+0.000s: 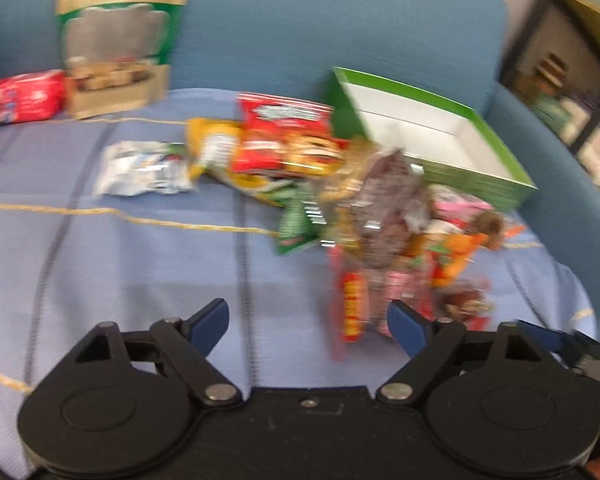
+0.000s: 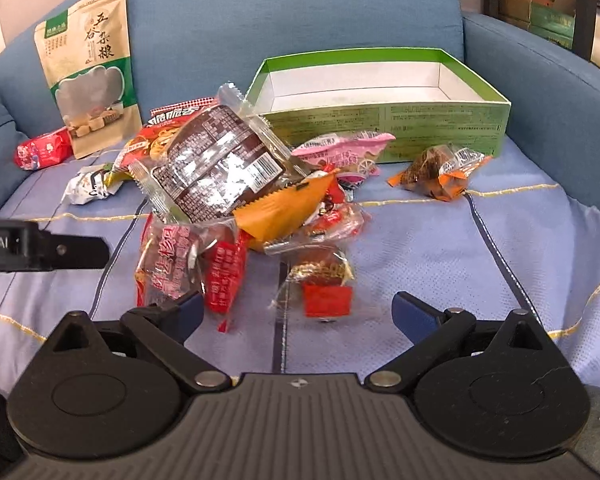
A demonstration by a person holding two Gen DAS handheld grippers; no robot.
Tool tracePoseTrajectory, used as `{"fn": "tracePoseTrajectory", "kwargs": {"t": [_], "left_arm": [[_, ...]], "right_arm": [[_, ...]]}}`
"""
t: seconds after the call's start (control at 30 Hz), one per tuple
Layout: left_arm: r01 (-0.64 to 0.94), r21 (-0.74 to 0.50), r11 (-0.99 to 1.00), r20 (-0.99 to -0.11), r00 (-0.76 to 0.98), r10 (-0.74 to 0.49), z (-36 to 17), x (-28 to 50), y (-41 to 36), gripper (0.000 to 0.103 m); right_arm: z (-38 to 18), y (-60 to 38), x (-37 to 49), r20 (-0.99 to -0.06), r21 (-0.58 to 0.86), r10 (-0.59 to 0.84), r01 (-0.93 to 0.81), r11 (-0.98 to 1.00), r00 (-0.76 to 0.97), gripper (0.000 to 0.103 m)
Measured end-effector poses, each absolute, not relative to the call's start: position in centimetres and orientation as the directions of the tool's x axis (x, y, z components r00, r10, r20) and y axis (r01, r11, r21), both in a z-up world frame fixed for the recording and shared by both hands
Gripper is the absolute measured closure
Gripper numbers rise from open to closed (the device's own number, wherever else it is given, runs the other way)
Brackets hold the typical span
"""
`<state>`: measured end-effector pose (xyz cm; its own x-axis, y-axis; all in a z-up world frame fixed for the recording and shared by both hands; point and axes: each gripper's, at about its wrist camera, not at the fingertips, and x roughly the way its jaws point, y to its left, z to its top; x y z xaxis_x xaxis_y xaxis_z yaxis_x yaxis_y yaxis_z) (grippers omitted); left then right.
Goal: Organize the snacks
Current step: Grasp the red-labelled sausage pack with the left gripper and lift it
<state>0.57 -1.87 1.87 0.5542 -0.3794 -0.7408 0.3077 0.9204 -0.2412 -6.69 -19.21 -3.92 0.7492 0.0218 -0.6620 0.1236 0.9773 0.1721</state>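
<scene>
A heap of wrapped snacks lies on a blue cushion cover [image 2: 440, 248], topped by a brown cake packet [image 2: 220, 160] with an orange packet [image 2: 288, 208] beside it. An empty green box [image 2: 388, 128] with a white inside stands behind the heap; it also shows in the left wrist view [image 1: 460, 176]. My right gripper [image 2: 298, 314] is open just short of a small red-labelled packet [image 2: 324, 280]. My left gripper [image 1: 308, 326] is open and empty, in front of the heap [image 1: 372, 208]; that view is blurred.
A tall tan and green pouch [image 2: 90, 68] leans on the sofa back, with a red packet [image 2: 42, 148] beside it. A silver packet [image 2: 88, 184] and an orange-brown packet [image 2: 440, 172] lie apart from the heap. Shelves [image 2: 548, 12] stand at the right.
</scene>
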Motion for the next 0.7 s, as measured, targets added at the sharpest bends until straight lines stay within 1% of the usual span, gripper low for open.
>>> {"fn": "tracePoseTrajectory", "kwargs": {"t": [0.03,0.07,0.1,0.13,0.23,0.27,0.33,0.4,0.47,0.5,0.53,0.57,0.63,0.7], "left_arm": [[0.34,-0.24,0.909,-0.737,0.545,-0.399,1.9,0.5,-2.5,0.042],[0.371,-0.236,0.898,-0.734,0.538,-0.415,2.0,0.4,-3.1,0.049],[0.393,-0.229,0.891,-0.733,0.532,-0.423,2.0,0.2,-3.6,0.052],[0.411,-0.224,0.884,-0.734,0.526,-0.43,2.0,0.3,-4.0,0.053],[0.443,-0.216,0.87,-0.748,0.498,-0.439,1.8,1.1,-5.2,0.06],[0.45,-0.217,0.866,-0.749,0.492,-0.444,1.8,1.3,-5.4,0.066],[0.462,-0.222,0.859,-0.747,0.485,-0.454,1.7,1.5,-5.5,0.066],[0.457,-0.216,0.863,-0.748,0.49,-0.447,1.5,1.6,-5.4,0.068],[0.438,-0.239,0.867,-0.747,0.488,-0.452,1.4,2.0,-4.6,0.068],[0.436,-0.255,0.863,-0.748,0.476,-0.462,1.3,2.3,-4.2,0.058],[0.445,-0.272,0.853,-0.755,0.452,-0.476,1.3,2.6,-4.1,0.052],[0.452,-0.284,0.846,-0.759,0.433,-0.486,1.2,2.9,-4.0,0.05],[0.456,-0.289,0.842,-0.768,0.414,-0.488,1.0,3.5,-4.4,0.05],[0.467,-0.282,0.838,-0.775,0.404,-0.486,0.5,4.0,-5.0,0.049]], "right_arm": [[-4.0,-19.4,-6.6,-0.663,0.162,0.019,0.119,0.98,0.748,0.0],[-4.0,-19.5,-6.5,-0.665,0.14,0.005,0.119,0.983,0.747,0.0],[-4.0,-19.6,-6.3,-0.666,0.117,-0.012,0.12,0.986,0.746,0.0],[-3.9,-19.7,-6.1,-0.664,0.1,-0.024,0.121,0.988,0.747,0.0],[-3.6,-20.2,-6.1,-0.654,0.121,0.009,0.093,0.988,0.756,0.0],[-3.5,-20.4,-6.1,-0.655,0.136,0.024,0.086,0.987,0.755,0.0],[-3.4,-20.5,-6.3,-0.656,0.15,0.04,0.079,0.986,0.753,0.0],[-3.2,-19.9,-6.7,-0.655,0.158,0.069,0.046,0.986,0.752,0.0],[-3.0,-18.9,-7.3,-0.642,0.182,0.144,-0.033,0.983,0.753,0.0],[-2.9,-18.4,-7.3,-0.635,0.192,0.176,-0.068,0.979,0.752,0.0],[-3.0,-17.9,-7.2,-0.629,0.194,0.199,-0.096,0.976,0.751,0.0],[-3.1,-17.3,-6.9,-0.627,0.194,0.218,-0.122,0.974,0.747,0.0],[-3.6,-16.5,-5.9,-0.623,0.206,0.244,-0.145,0.968,0.743,0.0],[-4.3,-16.0,-4.6,-0.635,0.204,0.234,-0.133,0.97,0.736,0.0]]}}
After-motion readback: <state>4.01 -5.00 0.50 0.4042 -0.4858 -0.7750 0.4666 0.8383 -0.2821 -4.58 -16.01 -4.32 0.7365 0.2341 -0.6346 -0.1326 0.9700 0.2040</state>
